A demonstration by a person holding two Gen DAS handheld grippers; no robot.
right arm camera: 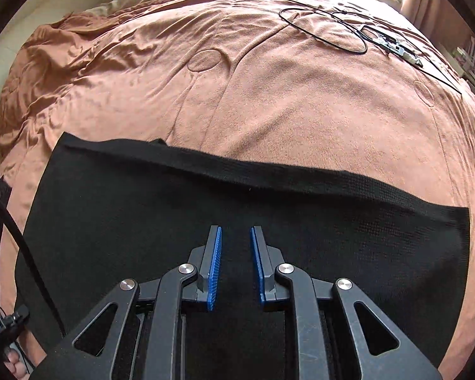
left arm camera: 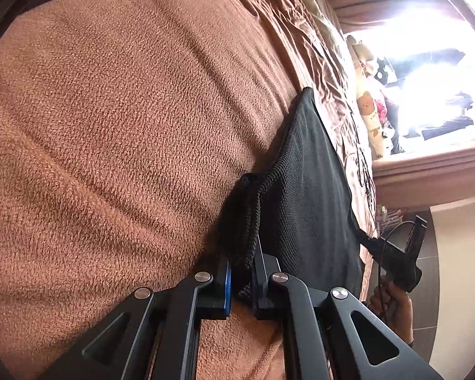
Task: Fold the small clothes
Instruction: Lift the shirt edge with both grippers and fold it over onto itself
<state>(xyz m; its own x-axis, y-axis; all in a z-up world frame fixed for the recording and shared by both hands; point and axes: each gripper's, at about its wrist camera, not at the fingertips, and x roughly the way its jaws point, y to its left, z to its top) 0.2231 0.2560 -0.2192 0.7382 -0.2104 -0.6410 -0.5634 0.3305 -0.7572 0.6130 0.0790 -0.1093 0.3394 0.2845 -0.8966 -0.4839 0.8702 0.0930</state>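
Black knit fabric is seen pinched at a corner in the left wrist view: the black garment (left arm camera: pixel 304 190) is clamped between the blue pads of the left gripper (left arm camera: pixel 242 275), low against the brown blanket (left arm camera: pixel 117 126), with the camera rolled onto its side. Across the cloth, the right gripper (left arm camera: pixel 395 253) is glimpsed, carried in a hand (left arm camera: pixel 391 300). In the right wrist view, the garment (right arm camera: pixel 142 215) is spread flat on the blanket (right arm camera: pixel 269 95), its far hem slightly rolled. The right gripper (right arm camera: pixel 235 269) is held just above it, jaws apart and empty. For a clean fold, the opposite corner should probably be gripped first, so both are lifted evenly.
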